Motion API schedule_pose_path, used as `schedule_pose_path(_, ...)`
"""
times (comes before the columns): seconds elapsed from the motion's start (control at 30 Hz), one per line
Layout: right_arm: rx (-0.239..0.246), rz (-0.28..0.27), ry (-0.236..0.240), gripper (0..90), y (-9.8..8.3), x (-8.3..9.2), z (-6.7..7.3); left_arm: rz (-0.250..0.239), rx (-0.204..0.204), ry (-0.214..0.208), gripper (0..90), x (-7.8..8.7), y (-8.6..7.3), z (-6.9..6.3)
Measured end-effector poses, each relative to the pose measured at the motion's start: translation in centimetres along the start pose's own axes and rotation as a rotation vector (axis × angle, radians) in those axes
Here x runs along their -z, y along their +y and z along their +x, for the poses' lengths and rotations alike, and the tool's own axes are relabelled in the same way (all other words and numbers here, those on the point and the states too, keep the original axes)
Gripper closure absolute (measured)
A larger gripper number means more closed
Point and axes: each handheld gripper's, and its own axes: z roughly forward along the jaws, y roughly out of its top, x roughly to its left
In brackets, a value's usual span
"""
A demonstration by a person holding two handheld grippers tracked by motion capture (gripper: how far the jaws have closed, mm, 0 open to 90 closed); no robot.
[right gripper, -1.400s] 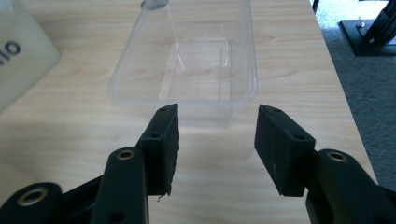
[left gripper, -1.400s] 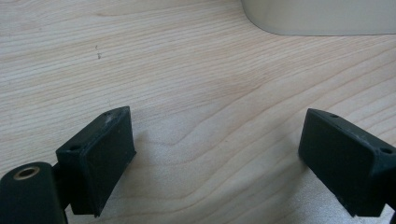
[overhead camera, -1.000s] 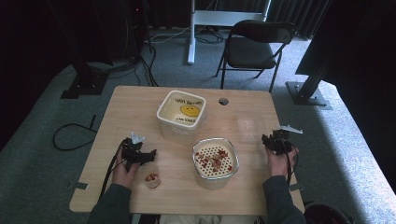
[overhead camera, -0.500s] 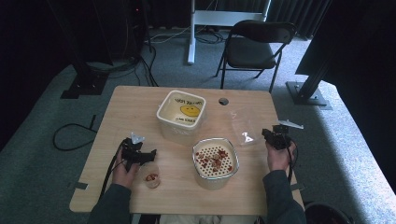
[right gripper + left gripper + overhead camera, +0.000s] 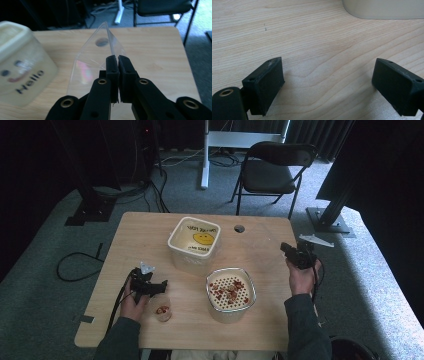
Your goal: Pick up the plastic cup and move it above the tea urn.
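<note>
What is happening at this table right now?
A person sits at a wooden table with a gripper in each hand. The right gripper is shut on a clear plastic sheet and holds it above the table. The left gripper is open, low over the wood beside a small cup. A perforated container of reddish pieces and a smiley tub stand between them.

I've got a clear plastic lid [image 5: 96, 53] pinched at its edge in my right tool [image 5: 117, 60], tilted up off the tabletop [image 5: 145, 237]. Beside it stands the cream "Hello" smiley container [image 5: 194, 243], open; nearer me sits a perforated container [image 5: 230, 293] holding reddish bits, and a small cup [image 5: 161, 308].
</note>
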Motion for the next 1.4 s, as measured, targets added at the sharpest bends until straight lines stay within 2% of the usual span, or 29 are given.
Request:
schedule_pose_path(0.2, 0.024, -0.021, 0.021, 88.1, 1.1, 0.4, 1.0, 0.0, -0.002, 0.0, 11.1, 0.0, 0.0, 0.0)
schedule_pose_path(0.37, 0.06, -0.049, 0.044, 88.2, 2.6, 0.7, 2.7, 0.001, -0.002, 0.0, 11.1, 0.0, 0.0, 0.0)
schedule_pose_path(0.53, 0.092, -0.058, 0.06, 88.3, 3.3, 0.8, 3.8, 0.0, -0.001, 0.001, 11.1, 0.0, 0.0, 0.0)
schedule_pose_path(0.63, 0.108, -0.078, 0.082, 88.2, 4.1, 1.0, 4.9, 0.001, -0.002, 0.0, 11.1, 0.0, 0.0, 0.0)
schedule_pose_path(0.93, 0.129, -0.113, 0.142, 88.3, 5.5, 1.7, 6.8, 0.001, -0.001, 0.0, 11.1, 0.0, 0.0, 0.0)
schedule_pose_path(1.13, 0.12, -0.123, 0.222, 88.2, 6.1, 1.6, 8.1, 0.002, -0.001, -0.001, 11.1, 0.0, 0.0, 0.0)
schedule_pose_path(1.17, 0.113, -0.109, 0.272, 88.2, 6.2, 1.2, 8.8, 0.003, -0.002, -0.001, 11.1, 0.0, 0.0, 0.0)
schedule_pose_path(1.2, 0.113, -0.109, 0.272, 88.2, 6.2, 1.2, 8.8, 0.003, -0.003, -0.001, 11.1, 0.0, 0.0, 0.0)
schedule_pose_path(1.4, 0.097, -0.051, 0.406, 88.2, 6.6, -1.3, 11.2, 0.002, -0.003, 0.0, 11.0, 0.0, 0.0, 0.0)
